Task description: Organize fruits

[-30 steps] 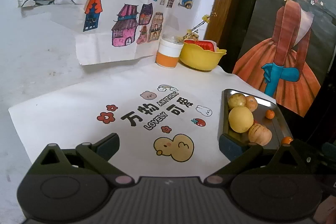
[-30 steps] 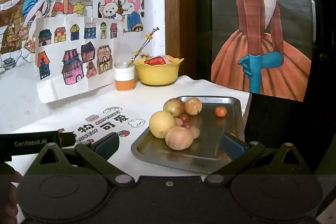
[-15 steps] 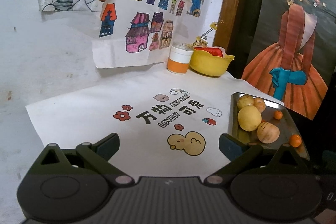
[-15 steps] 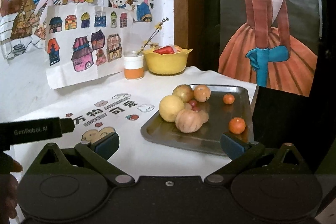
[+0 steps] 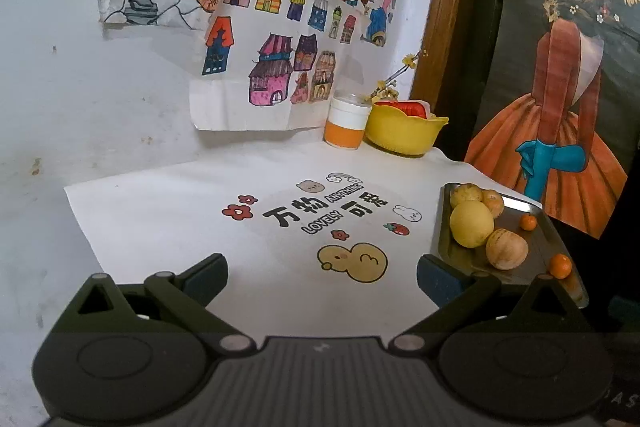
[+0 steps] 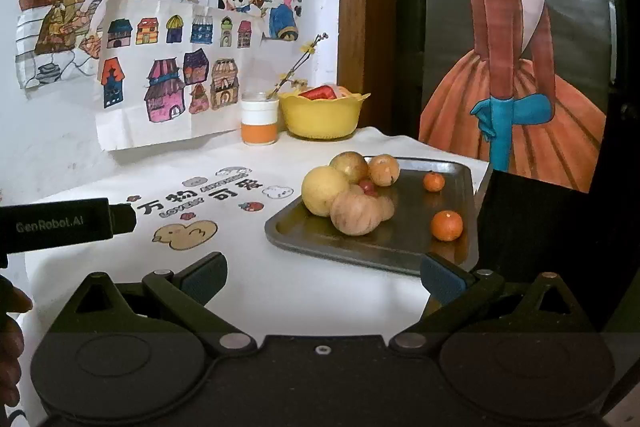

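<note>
A dark metal tray point(image 6: 404, 247) point(image 5: 540, 227) lies on the white printed cloth at the table's right side. It holds a large yellow fruit point(image 6: 324, 190) point(image 5: 471, 224), a tan ribbed fruit point(image 6: 355, 215) point(image 5: 506, 249), two brownish fruits behind, small red ones and two small mandarins point(image 6: 446, 225) point(image 6: 433, 181). My right gripper point(image 6: 322, 281) is open in front of the tray's near edge, holding nothing. Open and empty too, my left gripper point(image 5: 320, 277) hovers over the cloth left of the tray. The left tool's body point(image 6: 64, 225) shows at the right wrist view's left edge.
A yellow bowl point(image 6: 322, 115) point(image 5: 404, 131) with red fruit stands at the back by the wall, beside an orange-and-white cup point(image 6: 259, 123) point(image 5: 346, 125) holding a twig. Drawings hang on the wall. The table's right edge drops off just past the tray. A hand point(image 6: 10, 331) is at far left.
Both grippers have pulled back and risen, so the tray and bowl look farther away and more cloth shows. The near mandarin has come into the right wrist view. Jaws stayed open.
</note>
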`<state>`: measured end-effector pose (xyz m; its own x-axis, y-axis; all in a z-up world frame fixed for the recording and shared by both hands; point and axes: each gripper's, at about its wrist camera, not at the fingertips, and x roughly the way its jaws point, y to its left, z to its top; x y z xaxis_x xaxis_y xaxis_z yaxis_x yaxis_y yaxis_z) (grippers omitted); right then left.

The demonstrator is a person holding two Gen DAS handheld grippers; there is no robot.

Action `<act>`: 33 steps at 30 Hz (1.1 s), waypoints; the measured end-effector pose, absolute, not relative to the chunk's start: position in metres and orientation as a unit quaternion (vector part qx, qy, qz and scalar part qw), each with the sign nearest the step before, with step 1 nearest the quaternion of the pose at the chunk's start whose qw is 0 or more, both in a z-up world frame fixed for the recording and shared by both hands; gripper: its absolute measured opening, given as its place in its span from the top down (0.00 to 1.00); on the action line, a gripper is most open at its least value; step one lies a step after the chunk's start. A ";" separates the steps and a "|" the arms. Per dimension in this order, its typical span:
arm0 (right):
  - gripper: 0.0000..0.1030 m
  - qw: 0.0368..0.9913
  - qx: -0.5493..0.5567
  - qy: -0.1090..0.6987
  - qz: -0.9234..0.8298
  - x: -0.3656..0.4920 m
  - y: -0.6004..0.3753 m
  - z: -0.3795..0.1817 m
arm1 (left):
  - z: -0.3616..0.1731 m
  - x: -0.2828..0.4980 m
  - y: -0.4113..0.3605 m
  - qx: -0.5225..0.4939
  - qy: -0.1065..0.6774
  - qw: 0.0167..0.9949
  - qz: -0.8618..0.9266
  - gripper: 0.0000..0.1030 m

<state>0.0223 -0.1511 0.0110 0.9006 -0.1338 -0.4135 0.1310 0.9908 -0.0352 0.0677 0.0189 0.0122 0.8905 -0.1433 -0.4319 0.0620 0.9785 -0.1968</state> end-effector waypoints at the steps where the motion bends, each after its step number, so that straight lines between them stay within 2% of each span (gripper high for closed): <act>1: 0.01 0.975 -0.003 0.213 -0.066 0.021 -0.152 0.010 | 0.012 0.066 0.018 -0.087 0.227 0.969 -0.051 0.00; 33: 0.01 0.980 -0.057 0.183 -0.046 -0.020 -0.135 0.008 | -0.002 0.008 0.035 -0.108 0.212 0.971 -0.007 0.00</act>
<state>-0.0199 -0.1348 0.0078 0.9291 -0.1118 -0.3526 0.0703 0.9892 -0.1285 0.0078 0.0348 -0.0024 0.9100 -0.0597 -0.4102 -0.0322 0.9764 -0.2135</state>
